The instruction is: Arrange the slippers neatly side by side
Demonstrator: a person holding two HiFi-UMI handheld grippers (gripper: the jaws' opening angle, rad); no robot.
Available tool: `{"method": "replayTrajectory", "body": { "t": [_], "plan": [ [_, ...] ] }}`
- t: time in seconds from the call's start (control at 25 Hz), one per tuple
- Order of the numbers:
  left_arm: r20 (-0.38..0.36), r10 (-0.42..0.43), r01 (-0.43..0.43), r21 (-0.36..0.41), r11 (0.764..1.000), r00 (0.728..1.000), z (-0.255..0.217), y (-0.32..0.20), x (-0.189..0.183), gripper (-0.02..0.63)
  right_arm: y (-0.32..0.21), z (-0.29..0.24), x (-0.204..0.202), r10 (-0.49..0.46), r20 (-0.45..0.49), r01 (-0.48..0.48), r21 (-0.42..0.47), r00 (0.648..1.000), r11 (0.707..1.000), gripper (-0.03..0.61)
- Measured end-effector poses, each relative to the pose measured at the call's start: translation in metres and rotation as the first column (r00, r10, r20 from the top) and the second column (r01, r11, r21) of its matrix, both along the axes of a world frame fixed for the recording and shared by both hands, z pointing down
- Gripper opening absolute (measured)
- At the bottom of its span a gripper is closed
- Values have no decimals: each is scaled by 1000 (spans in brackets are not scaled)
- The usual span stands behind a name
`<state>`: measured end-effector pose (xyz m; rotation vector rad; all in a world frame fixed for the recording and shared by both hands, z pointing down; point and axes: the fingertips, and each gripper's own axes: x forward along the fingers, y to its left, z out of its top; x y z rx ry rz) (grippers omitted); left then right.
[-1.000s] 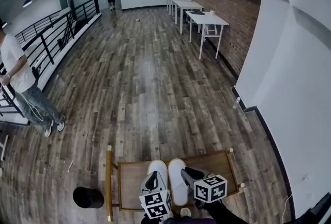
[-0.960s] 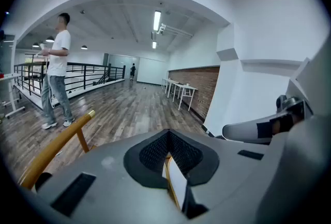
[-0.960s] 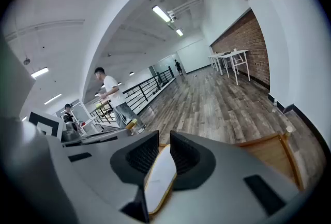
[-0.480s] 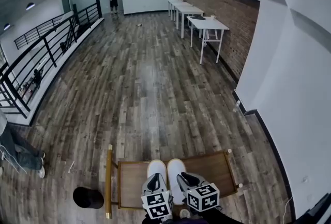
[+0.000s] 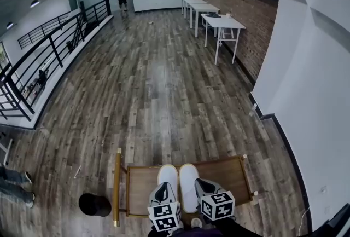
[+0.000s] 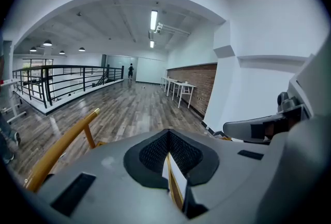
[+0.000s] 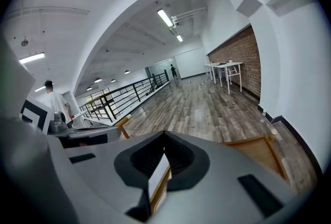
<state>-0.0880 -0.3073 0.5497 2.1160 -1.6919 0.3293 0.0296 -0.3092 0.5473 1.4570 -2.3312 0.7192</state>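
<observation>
Two white slippers lie side by side, toes pointing away, on a low wooden rack: the left slipper and the right slipper. My left gripper hovers over the heel of the left slipper with its jaws shut and empty. Over the heel edge of the right slipper is my right gripper; its jaws have just been closing and now meet with nothing between them. In the left gripper view the left gripper has its tips together, and in the right gripper view the right gripper does too. A sliver of white slipper shows below.
The rack has a raised yellow-wood rail on its left side. A black round object sits on the plank floor beside it. A person's legs stand at the far left. White tables line the brick wall, and a white wall runs on the right.
The right gripper's jaws have gone from open to shut and it has shifted slightly left over the right slipper. The person at the left has moved toward the lower left edge.
</observation>
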Motion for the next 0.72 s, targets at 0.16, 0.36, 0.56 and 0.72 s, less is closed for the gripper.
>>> {"method": "replayTrajectory", "body": {
  "t": [0.16,0.36,0.56,0.72],
  "plan": [
    [2,4,-4,4,1000,1000,-2,1,0,0,3,2,-1,-5,-4,4,-8,1000,1000,-2],
    [6,5,-5,6,1000,1000,-1,3,1,0,4,5,-1,-8,-8,7,-9,1000,1000,-2],
    [7,7,-7,5,1000,1000,0,6,2,0,6,5,0,-9,-6,9,-13,1000,1000,-2],
    [6,8,-8,4,1000,1000,0,7,3,0,6,5,1,-5,-5,5,-13,1000,1000,-2]
  ]
}}
